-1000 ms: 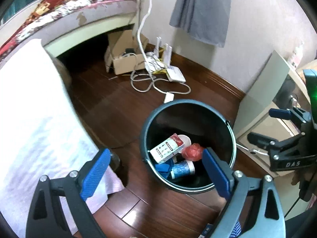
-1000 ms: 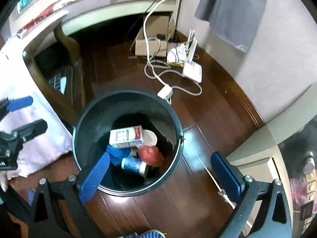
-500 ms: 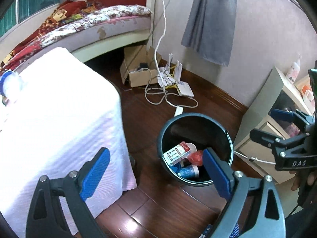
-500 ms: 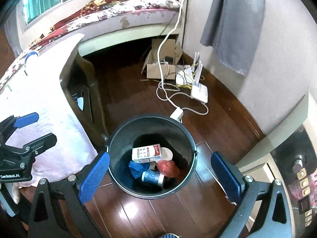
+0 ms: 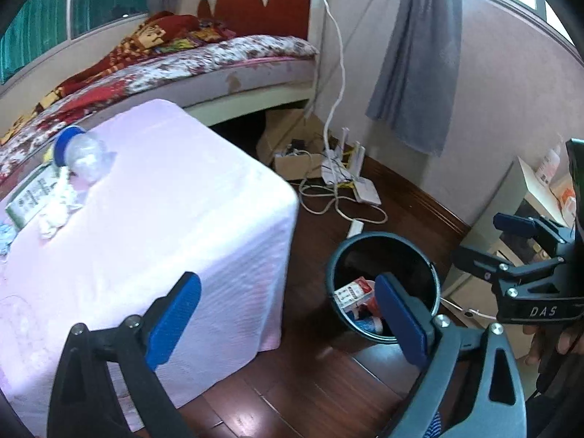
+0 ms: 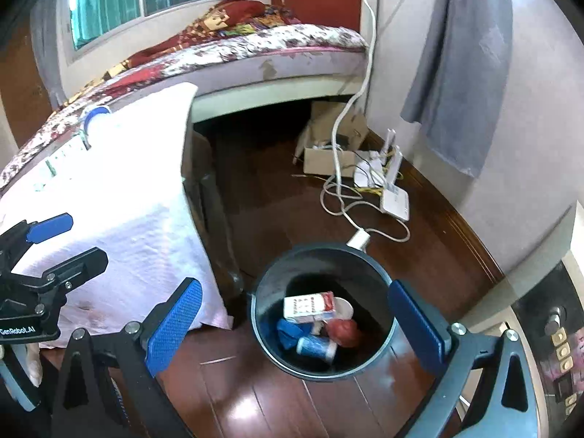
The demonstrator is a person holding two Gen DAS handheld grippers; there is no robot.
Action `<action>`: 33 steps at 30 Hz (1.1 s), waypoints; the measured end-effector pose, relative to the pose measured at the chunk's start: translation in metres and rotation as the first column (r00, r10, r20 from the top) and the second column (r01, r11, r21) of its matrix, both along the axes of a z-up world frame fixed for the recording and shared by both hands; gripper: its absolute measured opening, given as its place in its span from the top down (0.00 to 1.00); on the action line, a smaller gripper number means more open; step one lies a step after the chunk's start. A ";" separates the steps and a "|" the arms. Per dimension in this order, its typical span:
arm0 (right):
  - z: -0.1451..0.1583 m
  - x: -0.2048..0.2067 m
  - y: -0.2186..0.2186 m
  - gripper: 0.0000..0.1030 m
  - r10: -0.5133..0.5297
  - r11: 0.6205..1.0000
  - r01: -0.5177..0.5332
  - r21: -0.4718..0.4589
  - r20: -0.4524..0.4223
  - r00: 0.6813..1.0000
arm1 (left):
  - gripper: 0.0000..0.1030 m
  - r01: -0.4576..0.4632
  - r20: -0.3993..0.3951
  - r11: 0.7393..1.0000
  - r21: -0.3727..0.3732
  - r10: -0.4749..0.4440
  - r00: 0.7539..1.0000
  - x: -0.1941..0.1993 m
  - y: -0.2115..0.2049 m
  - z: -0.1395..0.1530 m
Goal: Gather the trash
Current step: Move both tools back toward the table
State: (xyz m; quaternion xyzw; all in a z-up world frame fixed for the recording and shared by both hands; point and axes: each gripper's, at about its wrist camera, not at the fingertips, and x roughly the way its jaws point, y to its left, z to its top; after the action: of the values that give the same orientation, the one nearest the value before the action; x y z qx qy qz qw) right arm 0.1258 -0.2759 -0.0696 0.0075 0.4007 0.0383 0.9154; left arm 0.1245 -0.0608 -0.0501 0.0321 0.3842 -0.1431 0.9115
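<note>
A dark round trash bin [image 5: 430,269] [image 6: 368,262] stands on the wood floor and holds a white and red carton [image 6: 308,305], a red wad [image 6: 345,332], a blue can [image 6: 315,346] and blue scraps. My left gripper [image 5: 288,319] is open and empty, high above the floor between table and bin. My right gripper [image 6: 295,325] is open and empty above the bin. On the white-clothed table [image 5: 164,219] lie a crushed clear bottle with a blue cap [image 5: 78,155], crumpled tissue [image 5: 54,204] and a green and white box [image 5: 31,197].
A bed [image 5: 204,58] stands behind the table. A cardboard box [image 5: 295,157], a white router [image 5: 350,168] and looped cables [image 5: 328,200] lie on the floor by the wall. A grey cloth [image 5: 412,73] hangs there. A cabinet [image 5: 511,226] stands right of the bin.
Both grippers have risen and pulled back from the bin. The bin now looks smaller and the tabletop with its trash has come into the left wrist view.
</note>
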 end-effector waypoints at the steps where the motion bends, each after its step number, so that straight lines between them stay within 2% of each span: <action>1: 0.002 0.001 0.003 0.00 0.006 1.000 -0.006 0.001 0.004 1.000 | 0.06 -0.010 0.005 1.000 0.001 0.010 1.000 0.000 0.006 0.002; 13: 0.021 0.021 0.070 0.00 0.117 0.993 -0.118 0.021 0.050 0.992 | 0.06 -0.118 0.040 0.993 -0.003 0.118 0.992 -0.005 0.065 0.016; 19: 0.031 0.031 0.111 0.00 0.183 0.982 -0.185 0.029 0.078 0.980 | 0.06 -0.188 0.050 0.982 -0.015 0.188 0.981 -0.010 0.104 0.020; 22: 0.032 0.035 0.132 0.00 0.216 0.975 -0.219 0.031 0.082 0.973 | 0.05 -0.235 0.052 0.972 -0.015 0.235 0.970 -0.013 0.127 0.019; 30: 0.031 0.048 0.188 0.00 0.291 0.954 -0.295 0.046 0.083 0.953 | 0.06 -0.349 0.033 0.934 -0.073 0.352 0.935 -0.021 0.196 0.013; 33: 0.032 0.054 0.214 0.00 0.315 0.945 -0.322 0.056 0.099 0.944 | 0.06 -0.396 0.043 0.916 -0.054 0.399 0.916 -0.025 0.219 0.011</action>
State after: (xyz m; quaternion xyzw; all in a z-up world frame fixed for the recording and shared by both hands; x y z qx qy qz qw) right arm 0.1798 -0.0619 -0.0377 -0.0265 0.3539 0.2003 0.9132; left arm 0.0996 0.1586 -0.0393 -0.0632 0.3551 0.0375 0.9319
